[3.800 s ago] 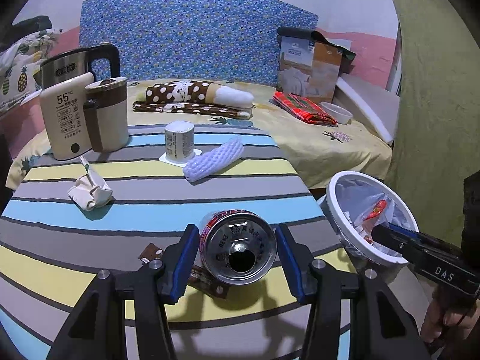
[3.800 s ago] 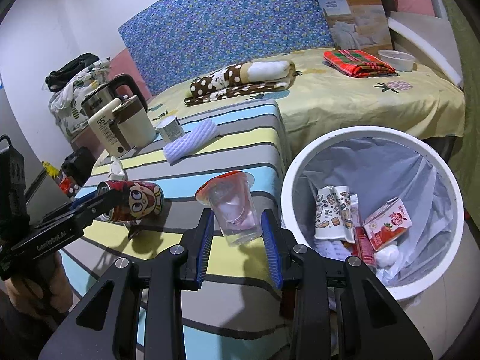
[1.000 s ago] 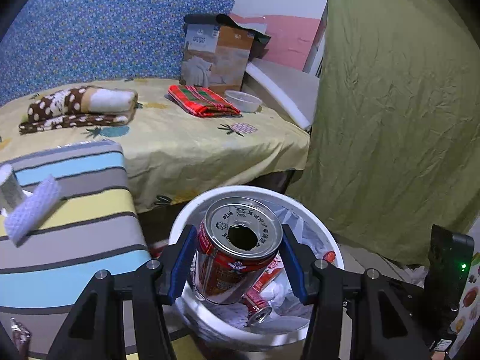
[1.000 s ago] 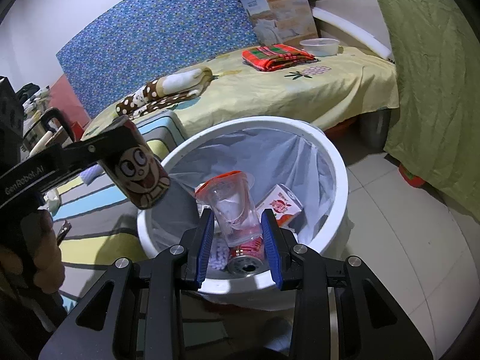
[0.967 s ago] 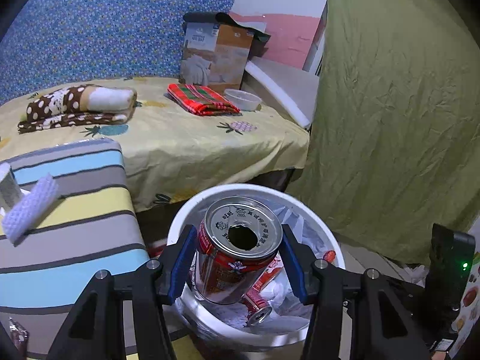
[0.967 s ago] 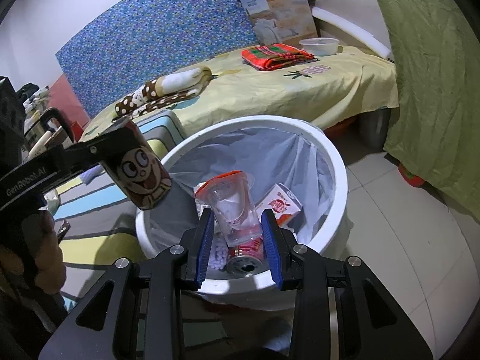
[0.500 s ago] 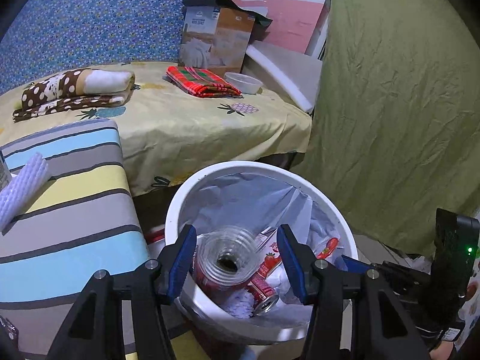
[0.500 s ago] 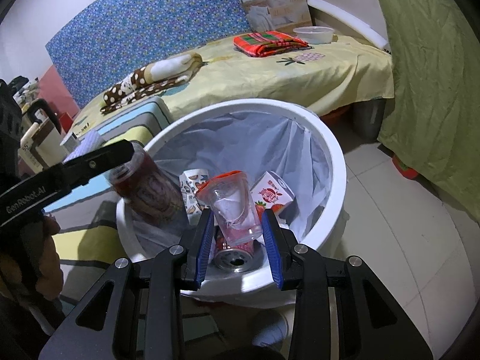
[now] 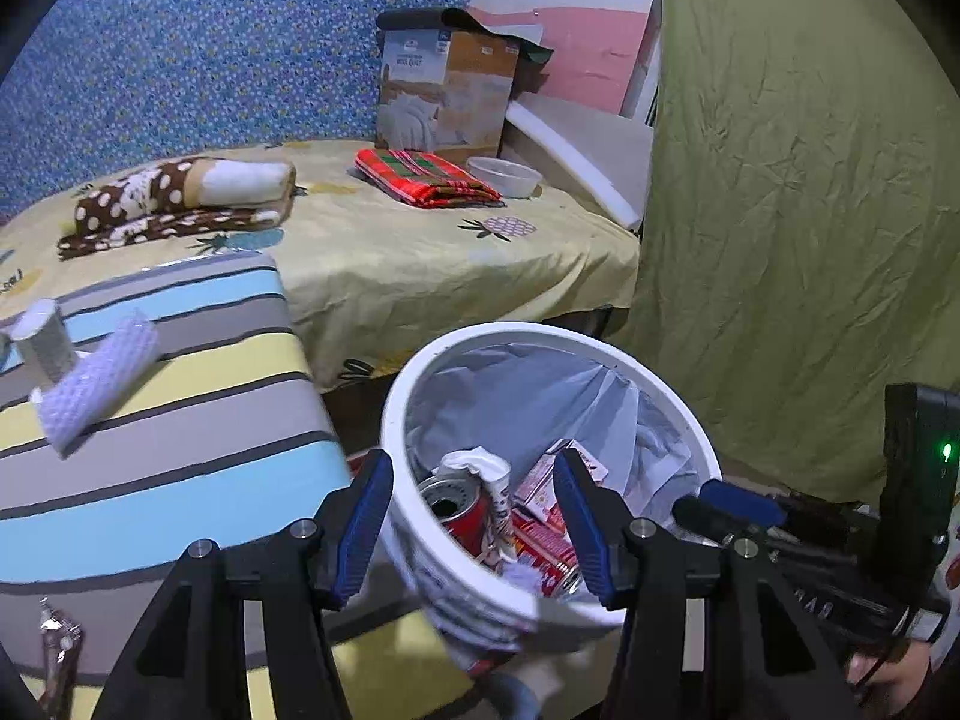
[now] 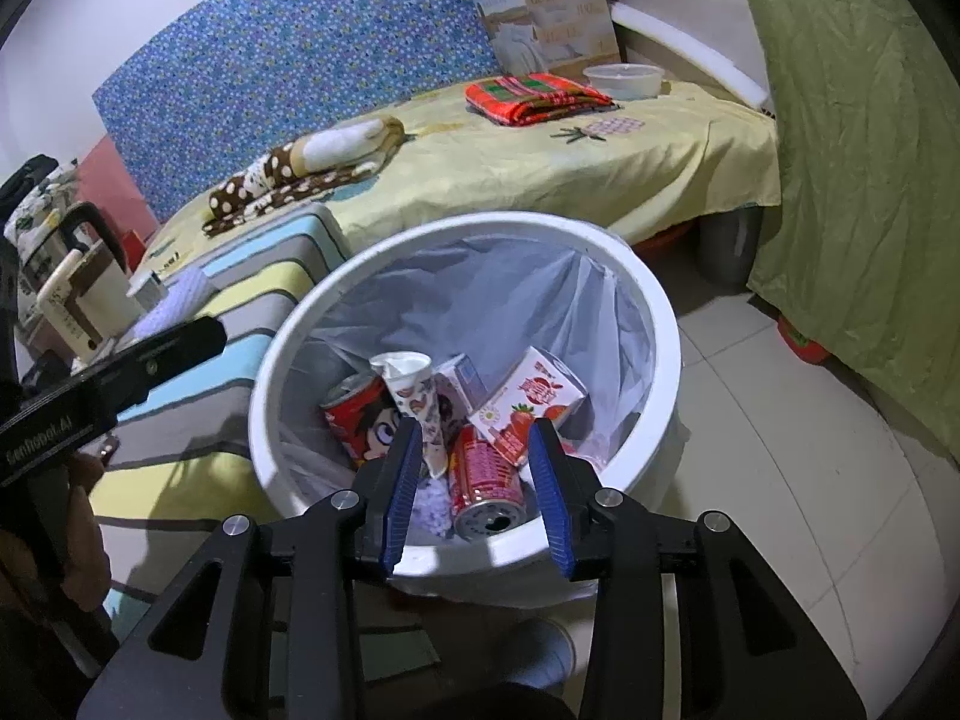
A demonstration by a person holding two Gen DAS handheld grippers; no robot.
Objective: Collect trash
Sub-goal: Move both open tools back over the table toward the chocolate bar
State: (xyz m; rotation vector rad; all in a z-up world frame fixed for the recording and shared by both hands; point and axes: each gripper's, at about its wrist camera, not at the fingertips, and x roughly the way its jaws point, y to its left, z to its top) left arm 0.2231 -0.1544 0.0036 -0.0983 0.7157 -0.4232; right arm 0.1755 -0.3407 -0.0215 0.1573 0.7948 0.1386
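Both my grippers, left [image 9: 474, 516] and right [image 10: 474, 492], hung open and empty over the near rim of the white bin [image 10: 660, 324]; the right's jaws had just been opening. The red can [image 10: 360, 414] lay inside it.

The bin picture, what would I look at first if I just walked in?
Probably the big white bin in the middle, with a cartoon-face red can on its left side and a strawberry carton on its right. Both the right gripper and the left gripper hang open above it, holding nothing.
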